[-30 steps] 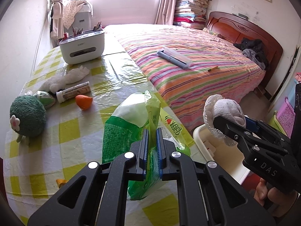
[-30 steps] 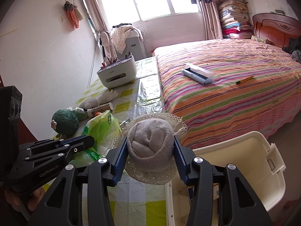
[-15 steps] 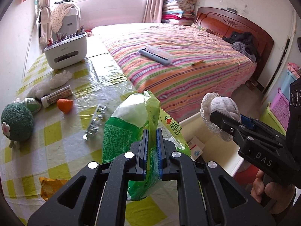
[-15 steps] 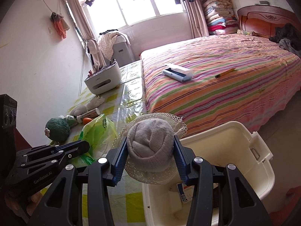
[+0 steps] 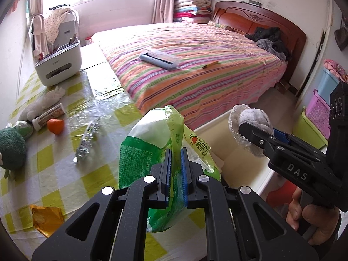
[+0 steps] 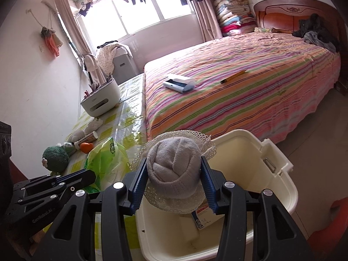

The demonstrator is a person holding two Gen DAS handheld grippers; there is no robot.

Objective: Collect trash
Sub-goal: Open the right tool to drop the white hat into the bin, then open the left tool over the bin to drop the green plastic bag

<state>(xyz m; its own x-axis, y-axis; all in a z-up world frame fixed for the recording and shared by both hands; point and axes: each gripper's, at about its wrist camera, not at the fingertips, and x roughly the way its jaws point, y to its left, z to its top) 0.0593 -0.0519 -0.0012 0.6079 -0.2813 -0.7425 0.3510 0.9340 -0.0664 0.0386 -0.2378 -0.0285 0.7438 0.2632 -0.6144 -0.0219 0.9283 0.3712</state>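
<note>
1. While clamped nearly closed, the left gripper (image 5: 175, 162) pinches a crinkled green plastic bag (image 5: 148, 150) at frame centre.
2. Half-spread, the right gripper (image 6: 173, 181) grasps a rolled, lace-edged knit sock (image 6: 174, 171) above the smooth cream bin (image 6: 280, 174), lower right.

Two wrist fisheyes, both looking forward and down along own fingers, strong barrel warp and dark corners.

Left wrist: sits close behind left gripper (image 5: 174, 163), faces across checked table (image 5: 54, 174) toward striped bed (image 5: 195, 69) and window wall; right gripper (image 5: 250, 128) seen side-on at right edge. Right wrist: close behind right gripper (image 6: 173, 180), aimed over cream bin (image 6: 256, 152) beside table edge, bed beyond; left gripper (image 6: 87, 175) low at left edge. Shared: bed, white organiser box (image 5: 57, 65) (image 6: 101, 100), table clutter, each other's gripper. Bin in left view mostly hidden, probably the pale rim (image 5: 217, 126) between grippers.
</note>
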